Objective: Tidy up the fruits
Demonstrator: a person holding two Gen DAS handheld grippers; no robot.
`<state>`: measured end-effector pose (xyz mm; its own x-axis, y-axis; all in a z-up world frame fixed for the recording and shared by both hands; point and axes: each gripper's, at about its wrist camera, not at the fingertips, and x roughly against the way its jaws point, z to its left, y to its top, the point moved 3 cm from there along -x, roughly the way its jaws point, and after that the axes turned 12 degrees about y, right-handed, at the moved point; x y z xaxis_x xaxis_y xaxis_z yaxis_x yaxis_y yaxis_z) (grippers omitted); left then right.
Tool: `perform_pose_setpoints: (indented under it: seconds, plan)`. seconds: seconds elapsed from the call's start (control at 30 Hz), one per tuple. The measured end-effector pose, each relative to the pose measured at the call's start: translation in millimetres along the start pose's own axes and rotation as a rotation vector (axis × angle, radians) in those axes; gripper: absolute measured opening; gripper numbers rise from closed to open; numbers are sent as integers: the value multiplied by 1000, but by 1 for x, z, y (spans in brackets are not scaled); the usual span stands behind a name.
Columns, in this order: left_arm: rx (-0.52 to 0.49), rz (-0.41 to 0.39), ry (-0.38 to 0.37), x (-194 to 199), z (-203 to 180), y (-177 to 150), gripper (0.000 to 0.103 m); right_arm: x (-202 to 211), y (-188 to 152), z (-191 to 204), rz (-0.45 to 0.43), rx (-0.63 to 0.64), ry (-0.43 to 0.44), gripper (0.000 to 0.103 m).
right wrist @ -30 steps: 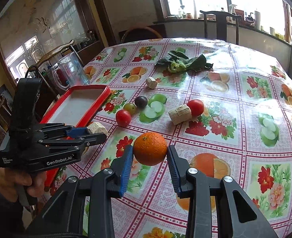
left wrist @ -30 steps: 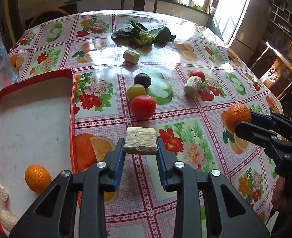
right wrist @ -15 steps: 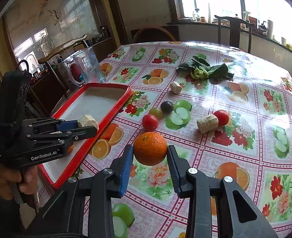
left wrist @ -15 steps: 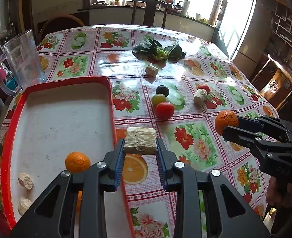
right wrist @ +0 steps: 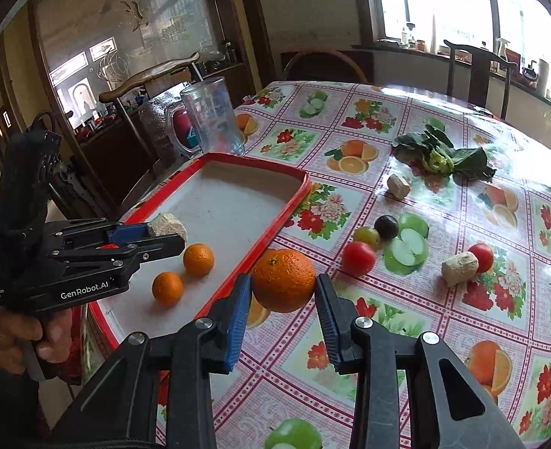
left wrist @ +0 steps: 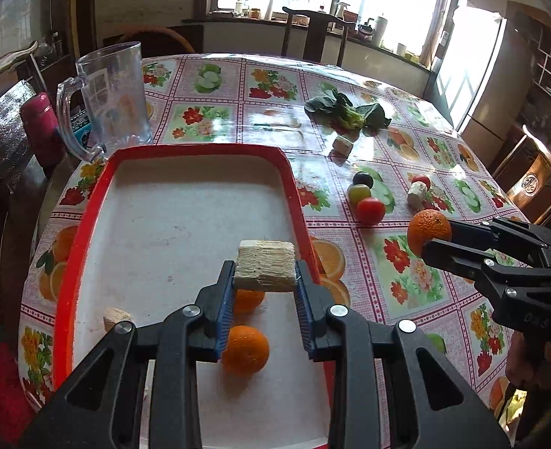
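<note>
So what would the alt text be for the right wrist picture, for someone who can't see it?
A handheld black two-finger right gripper clamps a round orange above a floral tablecloth, beside a red-rimmed white tray holding two small oranges. The left gripper holds a pale beige block over the tray; tomatoes, grapes and greens lie beyond.

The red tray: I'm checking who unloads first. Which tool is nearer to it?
Left. The left tool holds its pale block over the tray; the right tool holds an orange above the tablecloth, just outside the rim.
</note>
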<state>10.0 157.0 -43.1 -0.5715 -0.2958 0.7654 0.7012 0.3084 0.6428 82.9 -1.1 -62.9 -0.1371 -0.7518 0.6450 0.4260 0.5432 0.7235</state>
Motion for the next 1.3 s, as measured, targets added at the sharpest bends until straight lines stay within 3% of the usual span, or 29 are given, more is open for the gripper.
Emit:
perform_pose_setpoints:
  seconds: [0.63,1.3]
  plan:
    - [64,7,47,-3,49,-3,27,-39,20,31,34,54,50,36]
    - [114,49,80,-32,87,5,27,-101,48,30,90,47,83,36]
